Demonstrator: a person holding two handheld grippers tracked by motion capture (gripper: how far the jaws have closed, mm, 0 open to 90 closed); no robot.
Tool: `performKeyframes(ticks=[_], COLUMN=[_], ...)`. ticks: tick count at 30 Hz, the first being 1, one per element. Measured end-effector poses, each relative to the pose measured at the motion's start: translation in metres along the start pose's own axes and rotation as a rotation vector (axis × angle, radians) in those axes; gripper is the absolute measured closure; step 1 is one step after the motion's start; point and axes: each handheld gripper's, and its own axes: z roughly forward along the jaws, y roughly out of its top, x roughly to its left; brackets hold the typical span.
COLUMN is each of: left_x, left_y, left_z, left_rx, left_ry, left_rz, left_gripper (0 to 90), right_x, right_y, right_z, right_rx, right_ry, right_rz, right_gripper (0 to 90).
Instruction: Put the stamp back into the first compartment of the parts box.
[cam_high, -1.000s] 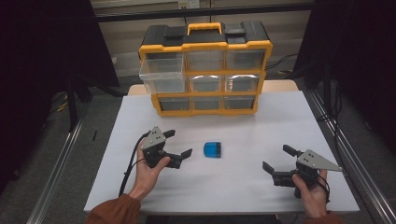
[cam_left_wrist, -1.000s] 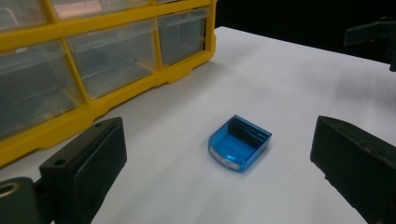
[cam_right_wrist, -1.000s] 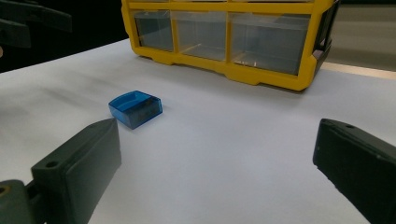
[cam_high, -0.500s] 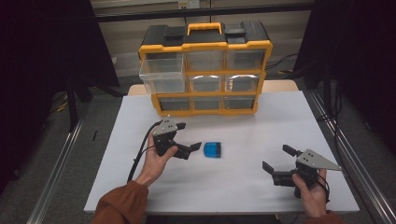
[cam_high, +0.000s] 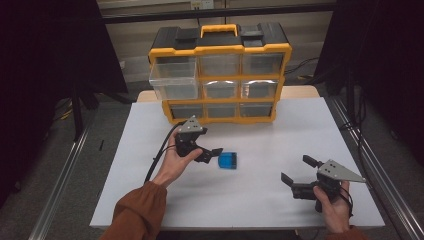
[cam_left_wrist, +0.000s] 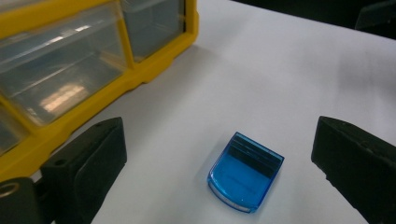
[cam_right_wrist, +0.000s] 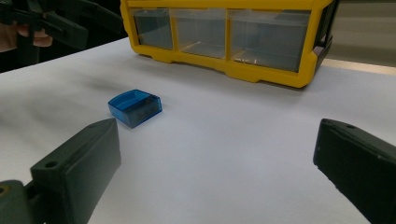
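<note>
1. Here's the left gripper (cam_high: 212, 151), held low over the white tabletop (cam_high: 280, 130), pointing toward the small blue translucent box (cam_high: 228, 160) and just beside it, not touching.
2. In the left gripper view its two black fingers (cam_left_wrist: 86, 161) stand wide apart, nothing between them but tabletop, with the blue box (cam_left_wrist: 246, 171) lying flat in the gap ahead, nearer the right-hand finger than the left-hand one.
3. The blue box sits near the middle of the tabletop, in front of the yellow-and-black drawer organiser (cam_high: 220, 75) and clear of it.
4. Over to the right gripper (cam_high: 295, 176): it's held low near the front right part of the tabletop, well apart from the box, its grey three-cornered plate (cam_high: 340, 171) on top.
5. The right gripper view has its fingers (cam_right_wrist: 79, 163) spread wide too, gripping nothing; the blue box (cam_right_wrist: 135, 108) lies farther off, toward the left-hand finger.
6. The organiser stands upright at the back of the tabletop, yellow carry handle (cam_high: 219, 30) on top, three rows of clear drawers facing the person.
7. The top-left drawer (cam_high: 174, 82) is pulled out, jutting past the organiser's front; the other drawers sit flush.
8. A brown sleeve (cam_high: 137, 212) covers the left forearm.
</note>
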Motion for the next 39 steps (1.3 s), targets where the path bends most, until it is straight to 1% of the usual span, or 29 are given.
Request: performKeyframes(ticks=[1, 2, 3, 6, 7, 8, 9, 10, 11, 12, 13, 14, 15, 16, 17, 18, 19, 20, 21, 23, 24, 29, 30, 32, 34, 35, 36, 37, 39], left_x=[0.0, -0.001, -0.002, -0.004, -0.004, -0.006, -0.005, -0.005, -0.005, -0.005, -0.005, -0.004, -0.004, -0.004, -0.003, -0.003, -0.002, -0.001, -0.003, -0.004, -0.005, -0.009, -0.009, -0.011, -0.01, -0.01, -0.011, -0.01, -0.012], left_y=[0.001, 0.002, 0.003, 0.008, 0.01, 0.011, 0.012, 0.013, 0.014, 0.014, 0.015, 0.015, 0.015, 0.015, 0.014, 0.013, 0.013, 0.013, 0.011, 0.011, 0.011, 0.01, 0.011, 0.01, 0.009, 0.009, 0.007, 0.007, 0.005], left_z=[0.003, 0.006, 0.009, 0.017, 0.018, 0.021, 0.023, 0.026, 0.029, 0.031, 0.033, 0.034, 0.036, 0.037, 0.04, 0.042, 0.046, 0.048, 0.052, 0.056, 0.058, 0.063, 0.064, 0.067, 0.069, 0.07, 0.071, 0.071, 0.074], left_rx=[0.003, 0.019, 0.011, 0.068, 0.089, 0.099, 0.119, 0.127, 0.152, 0.161, 0.178, 0.184, 0.194, 0.198, 0.207, 0.223, 0.262, 0.282, 0.281, 0.301, 0.317, 0.385, 0.404, 0.415, 0.415, 0.422, 0.426, 0.44, 0.441], left_ry=[-0.01, -0.011, -0.031, -0.075, -0.083, -0.084, -0.099, -0.112, -0.125, -0.127, -0.14, -0.143, -0.14, -0.153, -0.151, -0.153, -0.158, -0.168, -0.155, -0.166, -0.172, -0.196, -0.2, -0.188, -0.203, -0.2, -0.201, -0.217, -0.216], left_rz=[-0.003, 0.007, 0.0, 0.032, 0.056, 0.062, 0.076, 0.082, 0.08, 0.088, 0.088, 0.089, 0.11, 0.098, 0.101, 0.103, 0.122, 0.129, 0.135, 0.145, 0.158, 0.191, 0.204, 0.218, 0.218, 0.222, 0.214, 0.23, 0.234], left_gripper=[3.0, 3.0, 3.0, 3.0, 3.3, 4.6, 4.8, 4.7, 4.6, 4.0, 4.1, 3.9, 3.3, 3.2, 3.4, 3.9, 4.2, 4.4, 4.7, 5.0, 5.7, 9.0, 9.0, 8.9, 9.7, 11.2, 12.7, 14.5, 15.4], right_x=[0.0, 0.0, -0.001, 0.0, 0.0, 0.0, 0.0, 0.0, 0.0, 0.0, 0.0, 0.001, 0.0, 0.0, 0.0, 0.0, 0.001, 0.001, 0.0, 0.001, 0.001, 0.0, 0.0, 0.001, 0.001, 0.001, 0.001, 0.0, 0.0], right_y=[0.0, 0.0, 0.0, 0.0, 0.0, 0.0, 0.0, 0.0, 0.0, 0.0, 0.0, 0.0, 0.0, 0.0, 0.0, 0.0, 0.0, 0.0, 0.0, 0.0, 0.0, -0.001, -0.001, -0.001, -0.001, -0.001, -0.001, -0.001, -0.001], right_z=[0.0, 0.0, 0.0, 0.0, 0.0, 0.0, 0.0, 0.0, 0.0, 0.0, 0.0, 0.0, 0.0, 0.001, 0.001, 0.0, 0.0, 0.0, 0.001, 0.001, 0.001, 0.001, 0.001, 0.001, 0.002, 0.001, 0.001, 0.001, 0.001], right_rx=[0.002, 0.002, 0.005, 0.004, 0.004, 0.004, 0.003, 0.003, 0.003, 0.003, 0.006, 0.01, 0.012, 0.011, 0.011, 0.012, 0.01, 0.011, 0.011, 0.01, 0.01, 0.015, 0.015, 0.014, 0.013, 0.015, 0.014, 0.017, 0.015], right_ry=[0.004, 0.004, 0.007, 0.005, 0.006, 0.005, 0.003, 0.005, 0.003, 0.004, 0.007, 0.01, 0.012, 0.012, 0.012, 0.013, 0.012, 0.013, 0.017, 0.017, 0.018, 0.023, 0.023, 0.024, 0.022, 0.02, 0.017, 0.015, 0.014], right_rz=[-0.005, -0.005, -0.004, -0.005, -0.004, -0.004, -0.005, -0.004, -0.005, -0.007, -0.006, -0.003, -0.004, -0.005, -0.005, -0.005, -0.005, -0.005, -0.009, -0.009, -0.007, -0.008, -0.008, -0.007, -0.007, -0.007, -0.006, -0.002, -0.002], right_gripper=[0.8, 0.8, 0.8, 0.8, 0.8, 0.8, 0.8, 0.8, 0.8, 0.7, 0.7, 0.7, 0.7, 0.7, 0.7, 0.7, 0.7, 0.7, 0.7, 0.7, 0.7, 0.7, 0.7, 0.7, 0.7, 0.7, 0.7, 0.6, 0.6])
